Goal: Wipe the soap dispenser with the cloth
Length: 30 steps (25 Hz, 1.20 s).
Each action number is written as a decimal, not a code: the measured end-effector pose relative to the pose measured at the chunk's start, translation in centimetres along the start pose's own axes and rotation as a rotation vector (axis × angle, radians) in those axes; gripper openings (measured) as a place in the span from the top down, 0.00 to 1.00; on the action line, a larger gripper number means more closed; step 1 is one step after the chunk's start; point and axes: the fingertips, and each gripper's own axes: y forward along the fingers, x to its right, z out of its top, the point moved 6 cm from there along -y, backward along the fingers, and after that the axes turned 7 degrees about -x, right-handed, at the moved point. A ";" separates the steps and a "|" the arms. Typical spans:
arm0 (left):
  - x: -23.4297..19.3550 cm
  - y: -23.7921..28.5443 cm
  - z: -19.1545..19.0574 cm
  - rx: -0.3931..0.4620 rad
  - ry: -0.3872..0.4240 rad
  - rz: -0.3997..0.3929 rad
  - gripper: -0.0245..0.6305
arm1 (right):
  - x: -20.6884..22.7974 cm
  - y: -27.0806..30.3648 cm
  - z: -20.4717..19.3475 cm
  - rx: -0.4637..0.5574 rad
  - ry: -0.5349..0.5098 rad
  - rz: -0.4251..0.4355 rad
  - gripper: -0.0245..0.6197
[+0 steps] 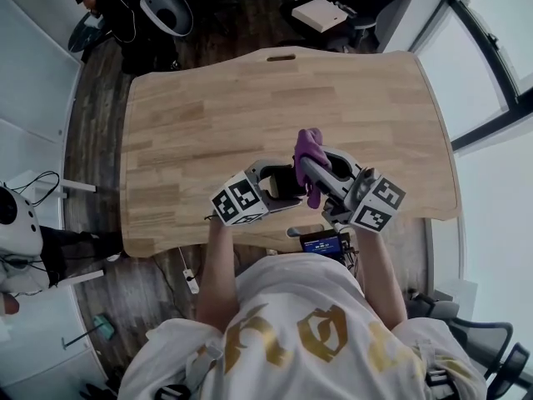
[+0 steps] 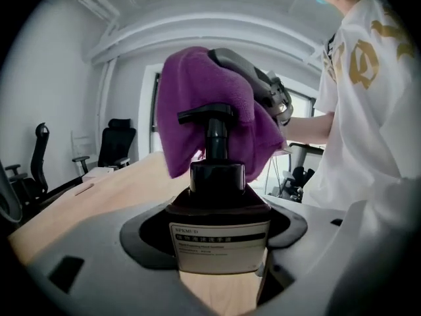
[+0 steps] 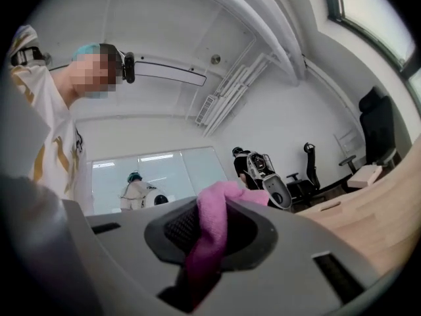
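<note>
- Now the left gripper is clamped on the soap dispenser. Its two jaws press on the dark bottle from both sides, low down by the white label.
- The bottle is close to the person, over the near edge of the wooden table. I cannot tell if its bottom sits on the wood or is lifted a bit.
- The bottle stands straight up. Its long way runs up and down, with the black pump at the very top.
- The right gripper is squeezed tight on the purple cloth. A bunched fold of it sits between the jaws, and the rest hangs out in front.
- The cloth is up high, at the pump. It drapes over and behind the pump head and looks like it touches it.
- So the cloth is at the top of the bottle, and the sides and label below it are bare.
- I think the wiping is under way at the top part only.
- The right gripper is the one that must move, since it has the cloth. The bottle's body lies below the cloth, so I think the next rub has to go down along the tall side.
- A hard push on the pump could squirt soap out or tip the bottle in the jaws.
</note>
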 end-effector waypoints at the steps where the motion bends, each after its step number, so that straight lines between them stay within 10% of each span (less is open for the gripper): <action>1: 0.3 0.1 0.1 0.000 0.003 -0.017 0.42 | 0.2 0.1 0.0 -0.011 -0.007 -0.006 0.86; 14: 0.9 -1.3 1.4 0.172 -0.047 -0.094 0.42 | 2.0 0.3 -0.6 0.061 0.096 -0.067 0.87; 30: -2.4 -7.4 2.7 0.574 -0.164 0.060 0.42 | 3.1 1.1 -4.7 -0.043 0.148 -0.176 0.87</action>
